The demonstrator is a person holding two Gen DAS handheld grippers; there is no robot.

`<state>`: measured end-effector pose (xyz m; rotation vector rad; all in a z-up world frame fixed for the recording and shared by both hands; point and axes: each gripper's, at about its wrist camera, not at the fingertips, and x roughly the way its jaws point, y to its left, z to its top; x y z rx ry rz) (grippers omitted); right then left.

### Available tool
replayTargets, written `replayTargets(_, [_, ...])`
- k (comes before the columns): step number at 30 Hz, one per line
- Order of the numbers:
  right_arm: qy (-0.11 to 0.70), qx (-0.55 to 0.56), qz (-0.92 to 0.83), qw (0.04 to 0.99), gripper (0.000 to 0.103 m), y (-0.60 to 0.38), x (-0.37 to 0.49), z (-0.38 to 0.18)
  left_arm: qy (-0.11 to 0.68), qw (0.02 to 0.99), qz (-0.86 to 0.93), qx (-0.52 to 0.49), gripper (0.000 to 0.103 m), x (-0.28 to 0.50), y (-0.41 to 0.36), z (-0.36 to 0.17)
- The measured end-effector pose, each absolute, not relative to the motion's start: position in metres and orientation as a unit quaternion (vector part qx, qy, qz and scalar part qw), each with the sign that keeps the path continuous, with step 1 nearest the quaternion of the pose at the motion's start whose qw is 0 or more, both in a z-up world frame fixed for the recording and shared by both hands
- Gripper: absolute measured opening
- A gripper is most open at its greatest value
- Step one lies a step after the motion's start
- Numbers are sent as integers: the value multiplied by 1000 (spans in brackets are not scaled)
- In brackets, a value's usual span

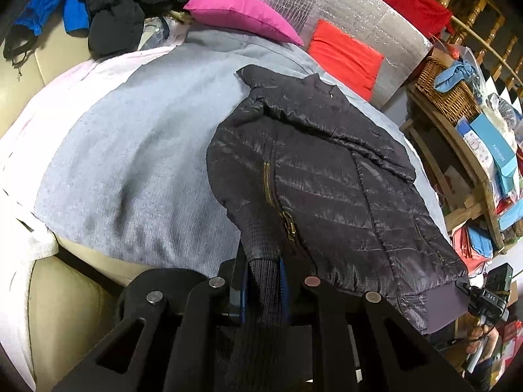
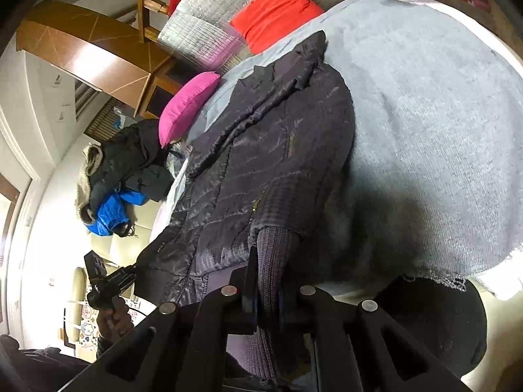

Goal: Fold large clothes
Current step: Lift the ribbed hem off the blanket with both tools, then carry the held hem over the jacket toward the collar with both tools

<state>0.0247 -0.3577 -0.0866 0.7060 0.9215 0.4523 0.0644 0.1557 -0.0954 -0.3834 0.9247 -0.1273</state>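
Observation:
A dark quilted puffer jacket (image 1: pixel 320 176) (image 2: pixel 261 150) with a brass zip lies spread on a grey blanket (image 1: pixel 130 150) (image 2: pixel 425 114) over a sofa. My left gripper (image 1: pixel 264 281) is shut on the jacket's ribbed knit band at its near edge. The right gripper (image 2: pixel 266 287) is also shut on a ribbed knit band. In the left wrist view the other gripper (image 1: pixel 464 285) meets the hem at the far right, with a hand below it. In the right wrist view the other gripper (image 2: pixel 130 271) sits at the hem's left corner.
A pink cushion (image 1: pixel 242 9) (image 2: pixel 186 104) and a red cushion (image 1: pixel 346 55) (image 2: pixel 278 9) lie at the far end. Dark and blue clothes (image 1: pixel 114 16) (image 2: pixel 130 170) are piled on the beige sofa. A wooden shelf with a wicker basket (image 1: pixel 447 94) and boxes stands at the right.

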Motion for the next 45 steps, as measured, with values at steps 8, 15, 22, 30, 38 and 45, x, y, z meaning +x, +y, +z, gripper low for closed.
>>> replayTargets(8, [394, 346, 234, 819, 8, -361, 30, -72, 420, 884, -66, -195, 17, 70, 158, -81])
replayTargets(15, [373, 350, 245, 824, 8, -362, 42, -58, 403, 890, -68, -203, 17, 79, 159, -68])
replayTargets(22, [354, 350, 256, 829, 8, -360, 52, -45, 392, 894, -72, -205, 17, 94, 161, -57])
replayTargets(30, [330, 351, 265, 835, 8, -359, 66, -26, 370, 904, -74, -201, 17, 108, 158, -38])
replayTargets(38, [307, 354, 266, 843, 8, -359, 79, -9, 354, 907, -71, -216, 17, 116, 163, -26])
replayTargets(45, [292, 350, 266, 849, 8, -359, 90, 5, 338, 911, -68, -227, 17, 126, 163, -16])
